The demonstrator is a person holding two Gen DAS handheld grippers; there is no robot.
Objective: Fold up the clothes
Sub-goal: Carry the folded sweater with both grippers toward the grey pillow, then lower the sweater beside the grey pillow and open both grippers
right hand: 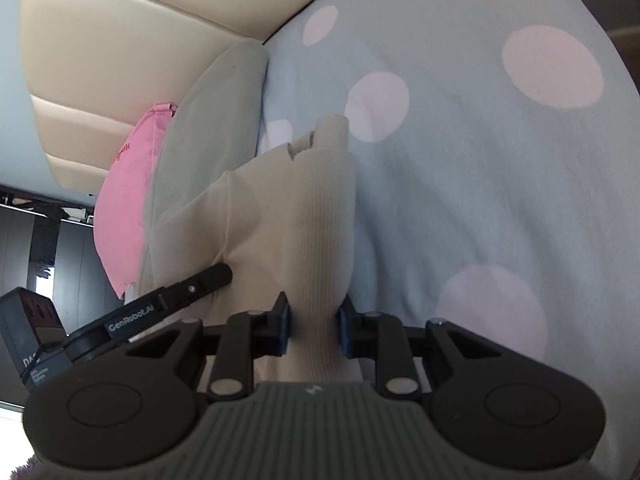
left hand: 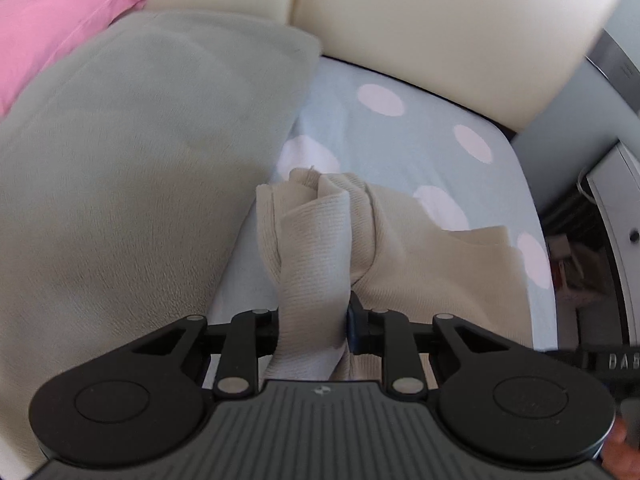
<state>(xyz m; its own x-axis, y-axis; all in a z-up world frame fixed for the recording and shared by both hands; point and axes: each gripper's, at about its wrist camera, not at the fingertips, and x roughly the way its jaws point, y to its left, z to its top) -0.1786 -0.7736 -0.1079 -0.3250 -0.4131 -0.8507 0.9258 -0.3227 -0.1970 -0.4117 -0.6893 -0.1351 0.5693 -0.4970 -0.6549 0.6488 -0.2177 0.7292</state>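
Gripping a bunched fold of the beige ribbed garment (left hand: 320, 264), our left gripper (left hand: 314, 320) has its jaws closed on the cloth, and our right gripper (right hand: 313, 320) pinches another fold of it the same way. We see the garment lying on the pale blue spotted sheet (left hand: 400, 140), with a grey pillow (left hand: 140, 160) at nine o'clock, a pink pillow (left hand: 52, 28) at eleven, and the cream padded headboard (left hand: 440, 20) at twelve.

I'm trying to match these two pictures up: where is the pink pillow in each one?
Left wrist view: pink pillow in the top left corner, behind the grey pillow.
Right wrist view: pink pillow at left, beside the grey pillow.
Shared landmark: the cream headboard.
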